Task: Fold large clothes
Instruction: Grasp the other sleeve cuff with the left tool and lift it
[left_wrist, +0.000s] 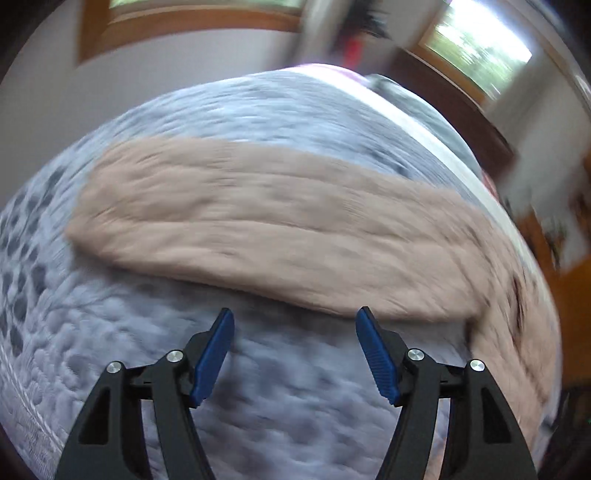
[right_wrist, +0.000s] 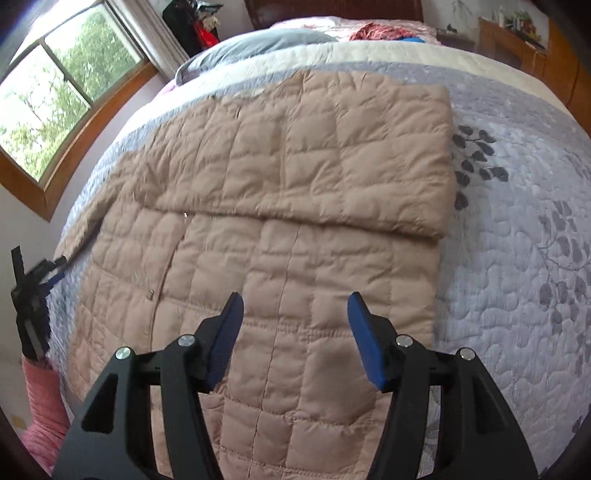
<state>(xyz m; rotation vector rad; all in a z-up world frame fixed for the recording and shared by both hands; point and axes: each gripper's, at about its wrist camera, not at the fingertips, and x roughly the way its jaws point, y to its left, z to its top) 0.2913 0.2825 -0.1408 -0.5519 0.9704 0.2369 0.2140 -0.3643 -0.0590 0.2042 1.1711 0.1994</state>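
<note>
We hover both grippers, left (left_wrist: 294, 323) and right (right_wrist: 295, 306), jaws apart and empty, over the half-folded coat (right_wrist: 280, 206) mid-frame to pick the next fold edge.

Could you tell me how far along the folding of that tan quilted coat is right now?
One fold looks done: a section of the tan quilted coat lies doubled over on the bedspread. Nothing is in hand; the right gripper hovers open above the coat, and the left gripper is open beside it. Further folds into a compact bundle likely remain.
</note>
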